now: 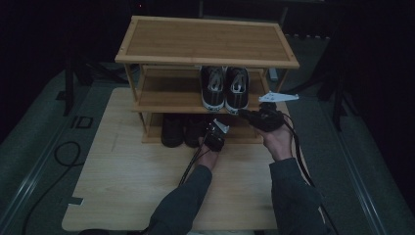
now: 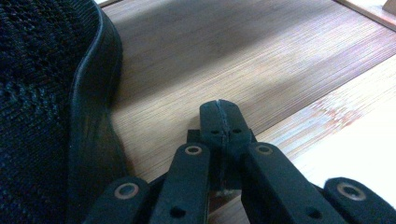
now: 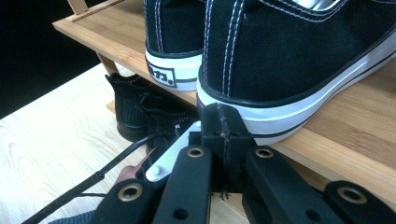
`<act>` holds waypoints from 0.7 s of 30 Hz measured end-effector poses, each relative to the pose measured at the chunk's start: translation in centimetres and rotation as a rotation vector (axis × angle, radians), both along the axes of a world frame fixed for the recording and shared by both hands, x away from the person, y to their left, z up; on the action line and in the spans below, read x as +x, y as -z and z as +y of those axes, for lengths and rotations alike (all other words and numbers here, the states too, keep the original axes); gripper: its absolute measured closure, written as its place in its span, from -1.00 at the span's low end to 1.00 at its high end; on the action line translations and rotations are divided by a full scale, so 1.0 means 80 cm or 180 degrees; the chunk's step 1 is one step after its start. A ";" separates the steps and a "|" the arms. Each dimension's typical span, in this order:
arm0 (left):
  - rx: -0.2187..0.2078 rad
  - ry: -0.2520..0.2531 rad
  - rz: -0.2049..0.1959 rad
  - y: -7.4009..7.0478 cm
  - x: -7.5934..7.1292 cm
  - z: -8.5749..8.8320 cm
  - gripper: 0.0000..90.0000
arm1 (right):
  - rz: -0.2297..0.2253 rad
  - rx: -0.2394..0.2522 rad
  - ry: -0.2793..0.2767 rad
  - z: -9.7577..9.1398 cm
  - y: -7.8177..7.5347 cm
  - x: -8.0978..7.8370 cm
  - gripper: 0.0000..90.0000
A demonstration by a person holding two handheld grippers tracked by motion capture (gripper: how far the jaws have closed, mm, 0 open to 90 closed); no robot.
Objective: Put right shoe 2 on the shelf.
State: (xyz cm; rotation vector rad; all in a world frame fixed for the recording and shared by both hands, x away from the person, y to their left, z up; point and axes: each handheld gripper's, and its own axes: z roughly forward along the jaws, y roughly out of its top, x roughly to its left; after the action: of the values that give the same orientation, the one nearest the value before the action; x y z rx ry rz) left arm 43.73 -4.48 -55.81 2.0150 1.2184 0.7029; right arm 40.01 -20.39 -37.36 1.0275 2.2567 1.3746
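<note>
Bamboo makes up the three-tier slatted shoe rack (image 1: pixel 205 41), which stands at twelve o'clock on the pale wooden table (image 1: pixel 122 181). On its middle shelf, toward the right end, sits a pair of black canvas sneakers with white rubber soles (image 1: pixel 224 88), heels facing the person. The right gripper (image 1: pixel 244 113) rests with its jaws pressed together and empty, its tip just at the white heel rim of the right-hand sneaker (image 3: pixel 289 60). That shoe looks light, with soft, yielding canvas above a stiffer rubber sole; the heel collar seems the best place to pinch, since the smooth sole edge could slip.

A pair of black knit-mesh shoes (image 1: pixel 183 131) stands on the bottom shelf at about ten o'clock from the left gripper (image 1: pixel 213 138). Its jaws are likewise closed on nothing, beside the dark mesh shoe (image 2: pixel 46 112), which seems soft and easily squashed.

Overhead, the upper shelf limits lifting room, so a shoe probably has to slide outward first. Black cables (image 1: pixel 193 161) trail over the table.
</note>
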 end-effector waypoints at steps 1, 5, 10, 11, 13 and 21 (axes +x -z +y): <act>-0.0003 -0.0001 -0.0003 0.000 0.000 0.000 1.00 | 0.0000 -0.0001 0.0002 0.000 0.000 0.000 1.00; -0.0001 0.0000 -0.0003 0.000 0.000 0.000 1.00 | 0.0013 0.0005 -0.0010 0.003 0.003 0.002 1.00; -0.0001 0.0002 -0.0003 0.000 0.000 0.000 1.00 | 0.0003 -0.0009 -0.0004 0.005 0.003 0.003 1.00; -0.0001 0.0002 -0.0003 0.000 0.000 0.000 1.00 | 0.0003 -0.0009 -0.0004 0.005 0.003 0.003 1.00; -0.0003 0.0003 -0.0002 0.000 0.000 0.000 1.00 | -0.0005 -0.0025 0.0005 0.006 0.003 0.003 1.00; -0.0004 0.0004 -0.0004 0.000 0.000 0.000 1.00 | -0.0027 -0.0052 0.0047 0.008 0.002 0.003 1.00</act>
State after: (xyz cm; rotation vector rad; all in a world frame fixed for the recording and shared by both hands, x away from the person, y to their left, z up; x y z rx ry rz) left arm 43.73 -4.47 -55.81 2.0139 1.2165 0.7027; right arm 40.24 -19.75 -37.52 1.0291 2.2462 1.3499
